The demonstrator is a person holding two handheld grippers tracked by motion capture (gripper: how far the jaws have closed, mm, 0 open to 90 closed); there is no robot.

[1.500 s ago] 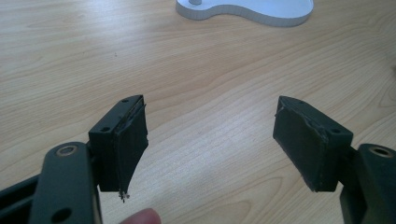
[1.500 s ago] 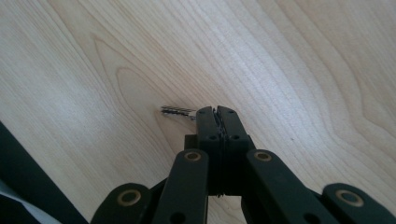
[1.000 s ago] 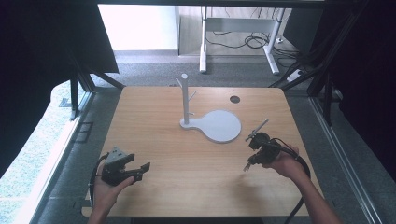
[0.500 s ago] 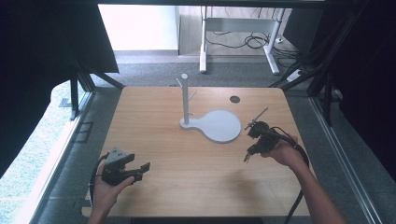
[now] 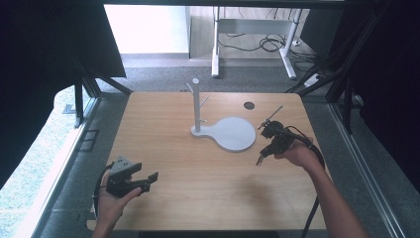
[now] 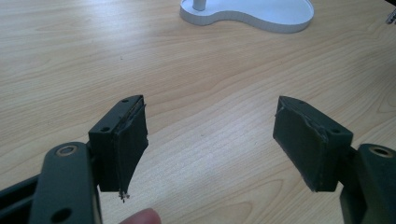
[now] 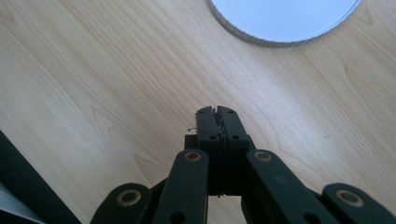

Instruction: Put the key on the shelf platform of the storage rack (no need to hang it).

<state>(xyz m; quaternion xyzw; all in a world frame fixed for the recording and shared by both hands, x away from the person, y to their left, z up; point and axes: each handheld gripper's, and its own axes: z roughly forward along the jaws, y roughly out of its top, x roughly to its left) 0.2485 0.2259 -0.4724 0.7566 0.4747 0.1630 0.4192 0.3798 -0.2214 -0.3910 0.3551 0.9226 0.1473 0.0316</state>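
A white stand (image 5: 229, 133) with a flat rounded base and an upright pegged post (image 5: 196, 101) sits at the middle of the wooden table (image 5: 198, 168). My left gripper (image 5: 148, 181) rests at the near left corner, jaws wide open with nothing between them (image 6: 210, 140); its pads (image 6: 128, 140) frame bare wood, and the stand's base (image 6: 252, 11) lies far ahead. My right gripper (image 5: 259, 159) hovers just right of the base, pointing down and left. Its jaws are pressed together (image 7: 217, 116) over bare wood, with the base's rim (image 7: 280, 28) just beyond.
A small dark round hole (image 5: 249, 105) marks the table's far right. Black cables trail from both grippers. A white desk frame (image 5: 252, 44) and floor cables stand beyond the far edge. Dark curtains flank both sides.
My right gripper has moved away from the near edge toward the stand's base, staying shut. The left gripper has stayed in place, open.
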